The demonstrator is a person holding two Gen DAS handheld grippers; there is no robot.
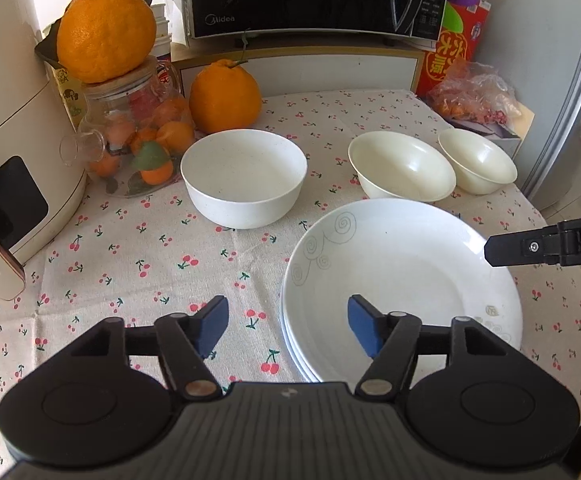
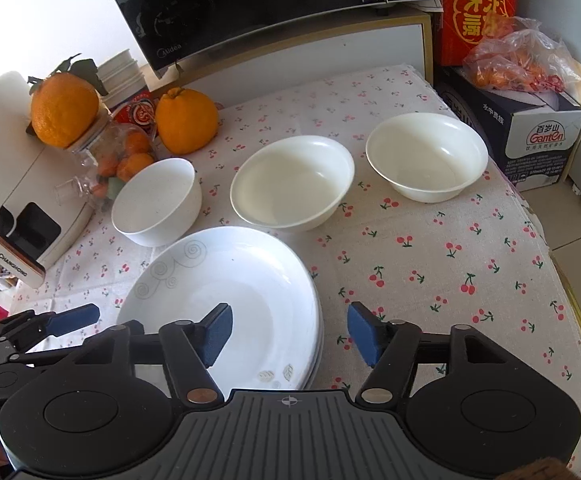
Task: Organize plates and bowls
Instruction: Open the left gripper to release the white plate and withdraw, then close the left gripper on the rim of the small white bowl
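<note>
**Three bowls loose, plates already stacked, both claws empty**

Three bowls stand apart along the far half of the bench: a straight-sided white bowl [image 2: 157, 202] toward the far left corner beside the fruit jar, a wide cream bowl [image 2: 292, 184] in the middle, and a second cream bowl [image 2: 427, 157] near the far right edge. The stack of plates [image 2: 226, 300] sits at the near edge, just in front of the first two bowls.

By my reading, nesting the bowls is the step in hand. The right claw [image 2: 289, 334] hangs wide and holds nothing, straddling the right rim of the plates; the left claw [image 1: 287, 326] is equally wide and empty, over the left rim of the stack. To do this well, take one cream bowl by its rim, one finger inside and one outside, lift it straight up and lower it level into its twin, since those two look matched. The straight-sided bowl may not nest cleanly and could go on top last. Keep clear of the plate rim when reaching over.

How many plates are stacked is hard to count; only layered edges show. The near rim of the stack is hidden behind the claw bodies, and whether any bowl is chipped or wet cannot be told.
</note>
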